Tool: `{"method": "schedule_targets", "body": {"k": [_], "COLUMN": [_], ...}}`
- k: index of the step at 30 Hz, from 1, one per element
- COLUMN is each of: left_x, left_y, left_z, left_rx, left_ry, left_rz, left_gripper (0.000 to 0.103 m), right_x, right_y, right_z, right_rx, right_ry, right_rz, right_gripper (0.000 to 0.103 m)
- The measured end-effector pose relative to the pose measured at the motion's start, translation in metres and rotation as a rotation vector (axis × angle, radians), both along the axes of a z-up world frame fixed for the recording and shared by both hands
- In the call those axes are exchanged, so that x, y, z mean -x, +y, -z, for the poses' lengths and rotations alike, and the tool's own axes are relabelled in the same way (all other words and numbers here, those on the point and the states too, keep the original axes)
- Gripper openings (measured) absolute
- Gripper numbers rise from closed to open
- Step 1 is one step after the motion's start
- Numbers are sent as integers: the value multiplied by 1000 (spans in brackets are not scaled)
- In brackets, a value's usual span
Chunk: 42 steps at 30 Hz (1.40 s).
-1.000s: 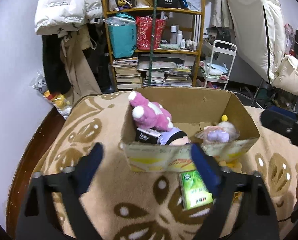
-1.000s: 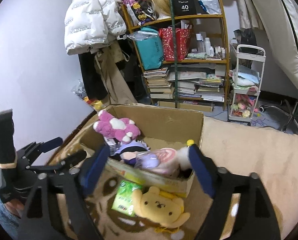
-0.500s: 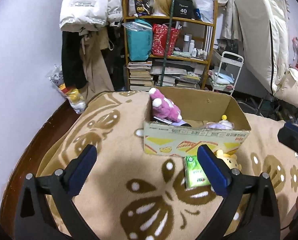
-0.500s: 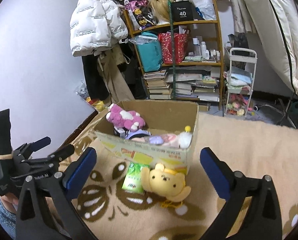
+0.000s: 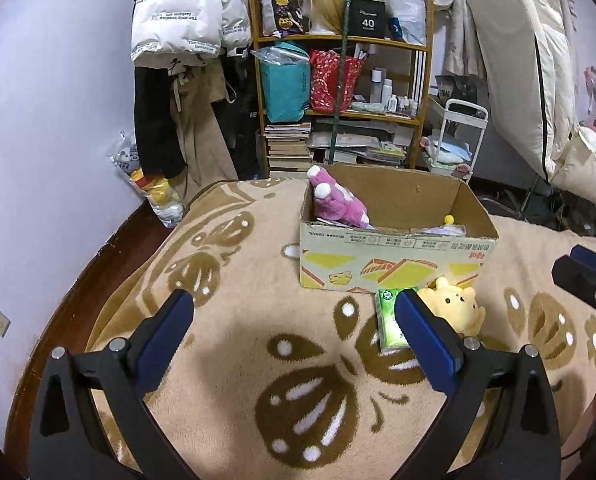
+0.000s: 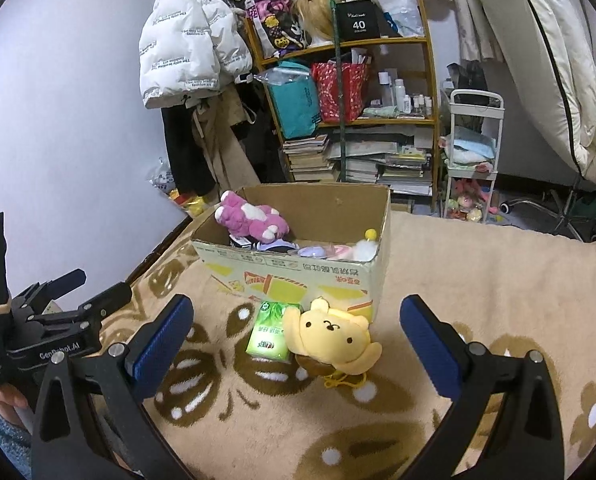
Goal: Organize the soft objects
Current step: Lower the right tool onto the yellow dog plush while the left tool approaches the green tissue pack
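Note:
An open cardboard box [image 5: 393, 268] [image 6: 298, 272] stands on the beige patterned blanket. Inside lie a pink plush [image 5: 337, 202] [image 6: 250, 220] and several other soft toys [image 6: 329, 250]. In front of the box lie a yellow bear plush [image 6: 333, 336] [image 5: 455, 306] and a green tissue pack [image 6: 270, 332] [image 5: 389, 320], touching each other. My left gripper [image 5: 294, 336] is open and empty, short of the box. My right gripper [image 6: 296, 340] is open and empty, its fingers wide either side of the bear and pack, held back from them.
The blanket [image 5: 258, 360] covers a raised surface with a dark wooden edge [image 5: 78, 280] on the left. Behind stand a cluttered shelf [image 5: 337, 100], hanging coats [image 5: 178, 60], a white trolley [image 6: 473, 152] and a propped mattress [image 5: 529, 80].
Both grippers have pulled back and away from the box, which looks smaller now. The jaws of both stay wide open. The toys have not moved.

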<state>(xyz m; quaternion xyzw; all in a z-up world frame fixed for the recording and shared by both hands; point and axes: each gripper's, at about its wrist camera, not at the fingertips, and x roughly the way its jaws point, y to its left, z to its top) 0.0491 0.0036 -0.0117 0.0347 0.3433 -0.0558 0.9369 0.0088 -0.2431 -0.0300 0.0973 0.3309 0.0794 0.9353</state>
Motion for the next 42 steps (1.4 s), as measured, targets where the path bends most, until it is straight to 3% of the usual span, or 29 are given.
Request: {"method": "schedule_targets", "body": {"k": [22,42], "left_x": [-45,-78], "left_y": [-47,-89], "left_z": [50,97], "left_rx": [-58,-94], "left_ry": [132,266], "left_rz": [92,184], "left_gripper": [100,100], "right_x": [-46,-87], "right_y": [-11,-11], "right_z": [42,94], "right_rx": [-54,-94], "right_ry": [119,286], "right_rz": [46,52], "right_gripper": [103,103]}}
